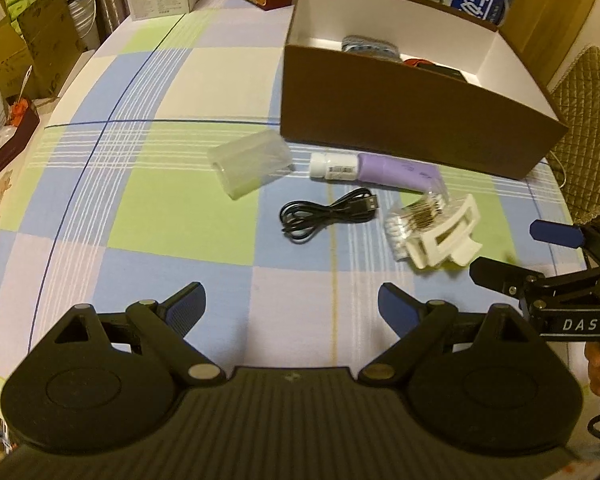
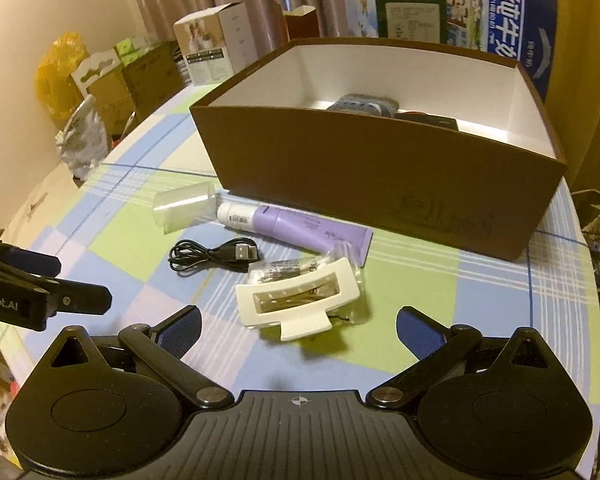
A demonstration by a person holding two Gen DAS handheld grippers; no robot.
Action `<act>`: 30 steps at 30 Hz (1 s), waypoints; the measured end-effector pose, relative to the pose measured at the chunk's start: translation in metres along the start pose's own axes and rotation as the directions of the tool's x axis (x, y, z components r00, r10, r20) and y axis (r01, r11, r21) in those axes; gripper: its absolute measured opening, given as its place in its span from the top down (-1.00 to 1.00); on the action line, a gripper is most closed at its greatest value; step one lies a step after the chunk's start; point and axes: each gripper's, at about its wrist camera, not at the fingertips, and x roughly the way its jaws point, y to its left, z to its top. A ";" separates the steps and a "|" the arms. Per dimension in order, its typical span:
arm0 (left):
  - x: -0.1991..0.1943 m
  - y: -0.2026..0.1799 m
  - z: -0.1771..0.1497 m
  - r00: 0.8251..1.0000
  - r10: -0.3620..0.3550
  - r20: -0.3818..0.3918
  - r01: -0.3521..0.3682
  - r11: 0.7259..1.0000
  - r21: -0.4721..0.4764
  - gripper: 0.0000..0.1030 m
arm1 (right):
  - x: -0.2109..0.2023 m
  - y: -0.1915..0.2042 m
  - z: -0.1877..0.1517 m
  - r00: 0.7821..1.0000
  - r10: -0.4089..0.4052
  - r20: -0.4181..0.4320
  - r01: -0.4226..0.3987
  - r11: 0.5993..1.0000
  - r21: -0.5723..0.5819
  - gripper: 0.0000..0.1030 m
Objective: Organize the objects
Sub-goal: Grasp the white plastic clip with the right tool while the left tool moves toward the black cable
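Left gripper (image 1: 292, 304) spread wide, holding nothing. Right gripper (image 2: 298, 326) spread wide too, nothing pinched. Just ahead of the right one: white clip (image 2: 296, 300) on a clear bag of swabs (image 2: 276, 270). Ahead of the left one: black cable (image 1: 328, 214). Farther on: clear case (image 1: 250, 162), purple tube (image 1: 384, 170), then brown box (image 1: 400, 120). All on a checked cloth (image 1: 180, 216).

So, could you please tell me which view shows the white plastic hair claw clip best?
The right wrist view: the white plastic hair claw clip lies central and close, its window facing the camera. The left wrist view shows it off to the right, smaller and angled.
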 end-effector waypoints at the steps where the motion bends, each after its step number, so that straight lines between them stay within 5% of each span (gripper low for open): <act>1: 0.002 0.002 0.001 1.000 0.001 -0.004 -0.001 1.000 -0.001 -0.77 | 0.003 0.000 0.001 1.000 -0.001 -0.001 0.001 1.000 -0.006 -0.96; 22: 0.036 0.019 0.012 0.999 0.015 -0.044 -0.016 1.000 -0.027 -0.77 | 0.060 0.011 0.003 0.998 -0.033 -0.051 0.024 0.986 -0.165 -0.94; 26: 0.042 0.016 0.015 0.999 0.010 -0.050 -0.011 0.999 -0.030 -0.77 | 0.065 0.013 0.004 0.997 -0.045 -0.056 0.035 0.985 -0.171 -0.65; 30: 0.047 0.013 0.020 0.998 -0.004 -0.057 0.002 0.999 -0.035 -0.77 | 0.061 0.009 0.005 0.998 -0.049 -0.039 0.042 0.987 -0.157 -0.64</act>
